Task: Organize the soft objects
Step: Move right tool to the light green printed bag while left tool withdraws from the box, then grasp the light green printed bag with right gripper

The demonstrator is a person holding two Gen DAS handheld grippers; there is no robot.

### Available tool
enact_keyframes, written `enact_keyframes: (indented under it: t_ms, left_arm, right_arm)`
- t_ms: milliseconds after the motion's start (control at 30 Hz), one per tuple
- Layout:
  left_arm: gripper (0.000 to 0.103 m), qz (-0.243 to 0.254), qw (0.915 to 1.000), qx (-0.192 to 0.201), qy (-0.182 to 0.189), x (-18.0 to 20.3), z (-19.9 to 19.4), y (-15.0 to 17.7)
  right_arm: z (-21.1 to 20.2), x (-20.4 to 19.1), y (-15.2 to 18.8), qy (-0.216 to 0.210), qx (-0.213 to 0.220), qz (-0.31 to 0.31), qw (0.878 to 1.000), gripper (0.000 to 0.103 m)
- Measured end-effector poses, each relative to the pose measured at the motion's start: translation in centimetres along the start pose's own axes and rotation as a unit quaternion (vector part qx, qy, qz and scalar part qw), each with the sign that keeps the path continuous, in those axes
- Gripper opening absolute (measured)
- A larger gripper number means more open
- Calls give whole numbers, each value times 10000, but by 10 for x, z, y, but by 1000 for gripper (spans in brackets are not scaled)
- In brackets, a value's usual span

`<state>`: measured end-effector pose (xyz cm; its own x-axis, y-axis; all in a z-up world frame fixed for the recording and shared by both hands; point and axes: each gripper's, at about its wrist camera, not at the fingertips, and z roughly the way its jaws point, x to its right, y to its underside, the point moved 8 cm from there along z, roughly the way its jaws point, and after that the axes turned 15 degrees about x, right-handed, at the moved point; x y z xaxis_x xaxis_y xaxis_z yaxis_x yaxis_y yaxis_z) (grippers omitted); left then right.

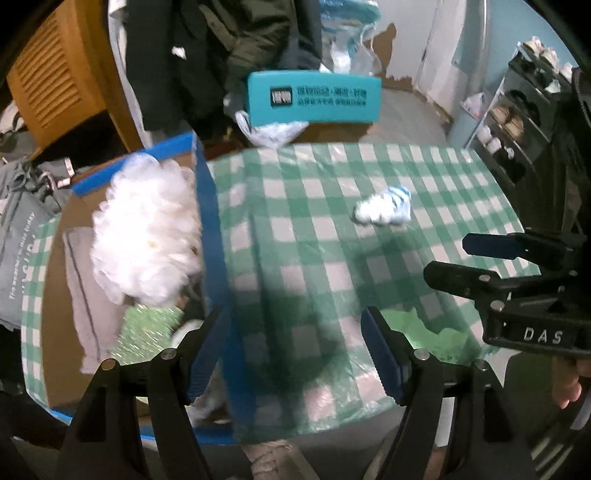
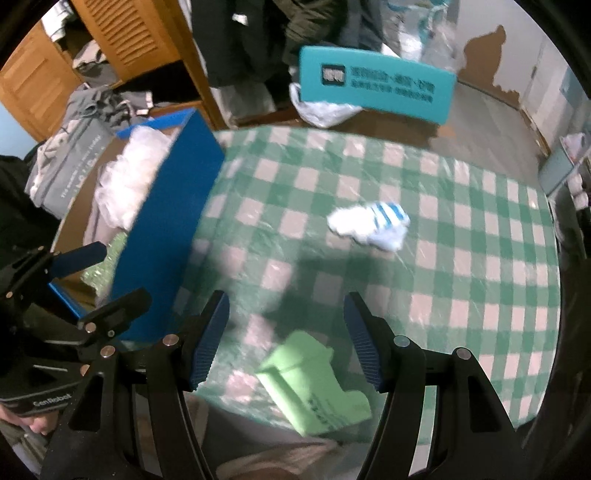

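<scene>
A crumpled white sock with blue stripes (image 1: pixel 384 205) (image 2: pixel 369 223) lies alone on the green-checked tablecloth (image 1: pixel 332 258) (image 2: pixel 461 295). A pale green folded piece (image 2: pixel 314 384) rests near the table's front edge, just below my right gripper (image 2: pixel 286 332), which is open and empty. A blue-walled cardboard box (image 1: pixel 216 258) (image 2: pixel 166 229) at the table's left holds a white fluffy bundle (image 1: pixel 147 236) (image 2: pixel 129 184), a glittery green item (image 1: pixel 147 328) and grey cloth (image 1: pixel 81 295). My left gripper (image 1: pixel 291 350) hangs open over the box's right wall and holds nothing. Each gripper also shows in the other's view, the right gripper (image 1: pixel 454 260) and the left gripper (image 2: pixel 110 277).
A teal chair back (image 1: pixel 314 98) (image 2: pixel 373 88) stands behind the table with a plastic bag (image 1: pixel 273 133) under it. Dark clothes hang beyond it. A louvred wooden door (image 2: pixel 122 33) and a pile of grey clothing (image 2: pixel 74 147) are at the left. A shelf rack (image 1: pixel 517 122) stands at the right.
</scene>
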<state>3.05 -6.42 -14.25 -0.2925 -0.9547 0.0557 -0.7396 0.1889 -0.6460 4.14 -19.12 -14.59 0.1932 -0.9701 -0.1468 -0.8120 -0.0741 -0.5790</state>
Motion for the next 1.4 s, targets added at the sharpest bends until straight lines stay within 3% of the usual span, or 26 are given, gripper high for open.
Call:
enact_keyframes:
  t_ms: [400,733,933,1400]
  left_arm:
    - [75,-254,9994,-239,74,15,7,32]
    - [75,-123,9985,-524,-5,22,20,61]
    - [75,69,9989,-459,-18,26,21,62]
    - [78,0,9991,-395,118,37,26,57]
  right_arm:
    - [5,3,56,86,-483,-264,9984,65]
    - [17,-8,90,-14,-952,-603,9936,65]
    - [26,-4,100,18,-1066,-656,9921,65]
    - [51,6,121,-27,-1420,-550,9883,63]
